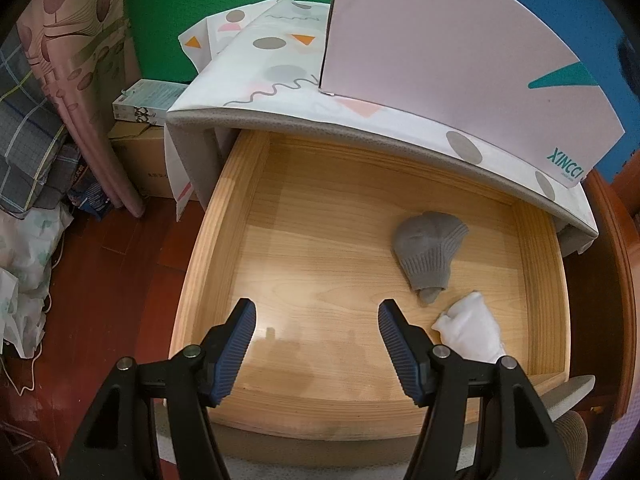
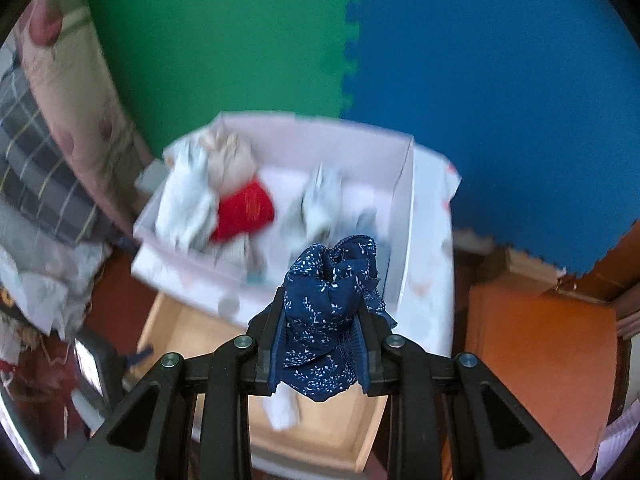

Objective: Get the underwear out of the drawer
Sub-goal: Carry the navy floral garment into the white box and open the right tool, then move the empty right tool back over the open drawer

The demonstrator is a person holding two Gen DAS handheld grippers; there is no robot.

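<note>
On top, a pale pink box (image 1: 440, 60) with a teal triangle and teal lettering, resting on a white cloth (image 1: 280, 68) printed with grey dots, orange triangles and squiggles. Behind, 2 foam mats on the wall, green (image 1: 224, 0) at left, blue (image 1: 560, 12) at right, joined by interlocking teeth. At far left, a pink flowered curtain (image 1: 88, 80) beside grey plaid bedding (image 1: 24, 140). Near the curtain's foot, a cardboard carton (image 1: 140, 160) with 1 small white package (image 1: 144, 100) lying on it. Below, red-brown wooden floor (image 1: 120, 280) with crumpled white bags (image 1: 24, 260). At right, orange-brown wooden furniture (image 2: 540, 340).
</note>
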